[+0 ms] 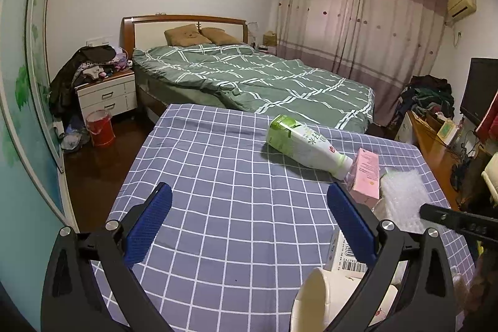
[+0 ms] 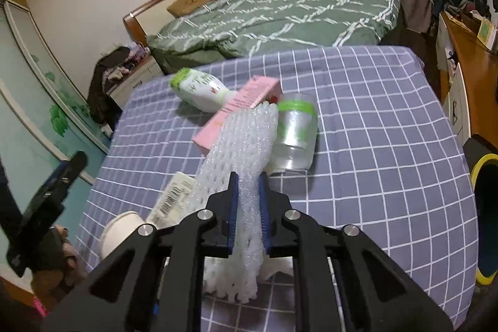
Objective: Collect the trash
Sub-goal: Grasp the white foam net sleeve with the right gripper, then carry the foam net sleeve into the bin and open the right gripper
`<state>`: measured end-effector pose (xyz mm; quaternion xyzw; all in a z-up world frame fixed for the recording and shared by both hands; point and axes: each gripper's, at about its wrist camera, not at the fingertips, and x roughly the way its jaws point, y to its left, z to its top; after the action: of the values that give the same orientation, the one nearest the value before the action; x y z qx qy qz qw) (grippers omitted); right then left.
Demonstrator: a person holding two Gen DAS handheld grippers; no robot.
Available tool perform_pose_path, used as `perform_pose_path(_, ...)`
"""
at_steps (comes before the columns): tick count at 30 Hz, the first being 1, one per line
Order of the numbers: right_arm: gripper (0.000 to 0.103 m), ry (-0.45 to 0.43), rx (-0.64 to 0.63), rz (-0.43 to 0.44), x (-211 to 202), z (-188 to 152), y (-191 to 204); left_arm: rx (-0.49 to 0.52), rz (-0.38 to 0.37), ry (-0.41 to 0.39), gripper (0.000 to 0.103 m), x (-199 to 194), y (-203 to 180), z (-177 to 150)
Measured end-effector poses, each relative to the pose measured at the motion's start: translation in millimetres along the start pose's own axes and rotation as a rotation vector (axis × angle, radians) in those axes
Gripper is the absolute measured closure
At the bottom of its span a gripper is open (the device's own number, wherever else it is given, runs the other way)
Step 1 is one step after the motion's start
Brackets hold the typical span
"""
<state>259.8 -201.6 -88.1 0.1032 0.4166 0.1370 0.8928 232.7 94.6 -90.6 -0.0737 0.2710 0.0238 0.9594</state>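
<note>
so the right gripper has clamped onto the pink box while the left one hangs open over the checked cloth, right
Not quite: the right gripper is clamped on the white foam netting, not the pink box, as the right wrist view shows. The left gripper does hang open over the checked cloth.

One bottle (image 2: 199,94), one cup (image 2: 295,136), two boxes (image 2: 239,111)

White cup (image 1: 314,297) cut by bottom edge; barcoded box (image 1: 345,257) (perhaps carton) mostly hidden.

Checked-cloth worktop (image 2: 373,120) carrying a green-and-white bottle (image 2: 199,89) on its side, pink box (image 2: 239,111), clear cup (image 2: 295,136), foam netting (image 2: 242,145), white tub (image 2: 119,231).
</note>
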Motion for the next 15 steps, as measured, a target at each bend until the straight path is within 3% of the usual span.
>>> perform_pose_path(9,0.091,-0.144,-0.007,-0.001,-62,5,-7,0.002,0.000,0.002,0.005,0,-2,-1)
perform_pose_path(15,0.091,-0.268,0.050,-0.148,-112,2,-58,0.008,0.000,0.002,0.005,0,-3,-1)
